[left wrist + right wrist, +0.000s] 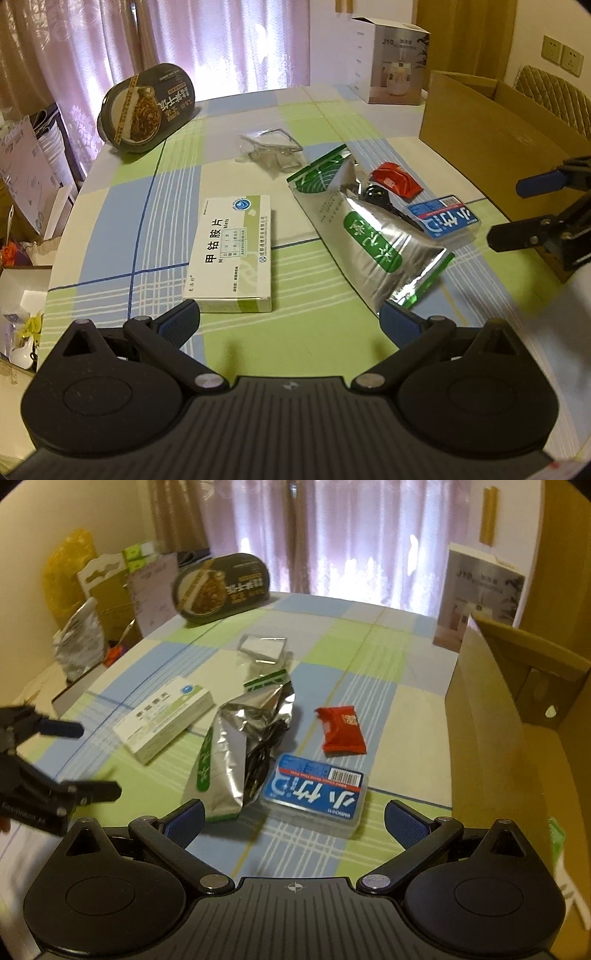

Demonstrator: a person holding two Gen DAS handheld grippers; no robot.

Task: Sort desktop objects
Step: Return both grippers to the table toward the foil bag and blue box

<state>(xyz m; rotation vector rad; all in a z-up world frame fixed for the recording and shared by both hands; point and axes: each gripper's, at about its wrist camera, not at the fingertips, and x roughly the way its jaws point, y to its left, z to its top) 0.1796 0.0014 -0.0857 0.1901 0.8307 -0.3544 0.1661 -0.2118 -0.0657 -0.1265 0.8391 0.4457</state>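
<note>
Both the left gripper and the right gripper hung wide apart, empty, over the checked counter. Medicine box lay left; foil pouch, blue case and red packet clustered centre. Cardboard box walled the right edge. A black item beneath the pouch was indistinct.

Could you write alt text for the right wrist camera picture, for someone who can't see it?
An open two-finger gripper hovers over a checked tablecloth, just short of a clear plastic box with a blue label. Beyond lie a silver foil pouch, a red snack packet and a white medicine box; a cardboard box stands right.
</note>
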